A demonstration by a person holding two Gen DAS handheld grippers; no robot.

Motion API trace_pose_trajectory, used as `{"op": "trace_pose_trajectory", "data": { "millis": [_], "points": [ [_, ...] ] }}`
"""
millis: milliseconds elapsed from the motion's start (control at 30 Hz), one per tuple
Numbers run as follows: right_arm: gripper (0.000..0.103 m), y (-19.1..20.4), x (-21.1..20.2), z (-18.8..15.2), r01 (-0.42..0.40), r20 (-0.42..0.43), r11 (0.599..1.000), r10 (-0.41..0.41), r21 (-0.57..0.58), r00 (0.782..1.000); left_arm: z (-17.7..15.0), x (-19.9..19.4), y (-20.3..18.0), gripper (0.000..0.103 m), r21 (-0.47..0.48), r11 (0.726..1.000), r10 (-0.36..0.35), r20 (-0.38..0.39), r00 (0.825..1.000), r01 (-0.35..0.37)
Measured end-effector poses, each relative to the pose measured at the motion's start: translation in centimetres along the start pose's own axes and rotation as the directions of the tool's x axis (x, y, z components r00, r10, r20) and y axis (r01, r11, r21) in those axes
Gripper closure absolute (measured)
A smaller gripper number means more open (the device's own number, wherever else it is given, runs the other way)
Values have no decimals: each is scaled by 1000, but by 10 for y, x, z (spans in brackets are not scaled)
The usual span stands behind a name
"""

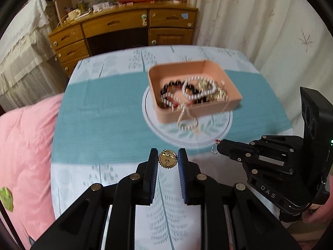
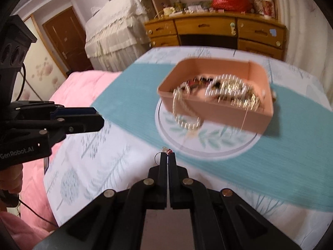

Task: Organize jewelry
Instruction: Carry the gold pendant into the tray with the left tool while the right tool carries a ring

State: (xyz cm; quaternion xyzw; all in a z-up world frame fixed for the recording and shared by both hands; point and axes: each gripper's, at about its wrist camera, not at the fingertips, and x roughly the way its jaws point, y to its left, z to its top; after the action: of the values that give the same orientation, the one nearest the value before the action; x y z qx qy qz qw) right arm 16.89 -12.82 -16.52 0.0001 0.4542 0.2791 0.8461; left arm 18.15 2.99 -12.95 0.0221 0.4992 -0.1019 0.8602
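A pink tray (image 1: 164,70) (image 2: 258,116) full of bead bracelets and chains stands on a round plate (image 1: 216,133) (image 2: 218,148). A pearl strand (image 1: 187,123) (image 2: 185,116) hangs over its front wall. My left gripper (image 1: 167,158) is shut on a round gold medallion (image 1: 167,159) above the table; it shows side-on in the right wrist view (image 2: 100,117). My right gripper (image 2: 167,156) is shut on a small ring with a red bit (image 2: 165,150), also seen in the left wrist view (image 1: 215,148).
The table carries a white leaf-print cloth (image 1: 116,62) and a teal runner (image 1: 104,112). A pink quilt (image 1: 22,141) lies at the left. A wooden dresser (image 1: 124,29) stands behind the table, a curtain (image 1: 260,20) at the right.
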Motion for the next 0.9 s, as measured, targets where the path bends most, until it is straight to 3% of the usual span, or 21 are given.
{"op": "trace_pose_trajectory", "data": {
  "millis": [200, 500, 533, 600, 700, 900],
  "points": [
    [103, -12, -6, 38, 35, 97, 999, -37, 19, 995, 41, 1, -1, 86, 26, 1000, -13, 49, 999, 12],
    [102, -36, -21, 85, 125, 195, 991, -133, 56, 972, 100, 8, -6, 84, -9, 997, -71, 104, 992, 72],
    [102, -39, -20, 86, 128, 194, 989, -139, 67, 971, 106, 13, -7, 79, -11, 997, -77, 82, 994, 78],
    [98, -47, -15, 88, 122, 156, 988, -135, 90, 978, 109, 21, -7, 43, -19, 997, -72, 47, 996, 73],
    [77, -53, -11, 84, 132, 114, 984, -145, 116, 983, 104, 21, -3, 40, -45, 996, -72, 49, 996, 74],
    [74, -53, -14, 73, 147, 95, 983, -157, 107, 983, 72, 29, 9, 39, -64, 998, -30, -40, 999, 28]
  ]
}}
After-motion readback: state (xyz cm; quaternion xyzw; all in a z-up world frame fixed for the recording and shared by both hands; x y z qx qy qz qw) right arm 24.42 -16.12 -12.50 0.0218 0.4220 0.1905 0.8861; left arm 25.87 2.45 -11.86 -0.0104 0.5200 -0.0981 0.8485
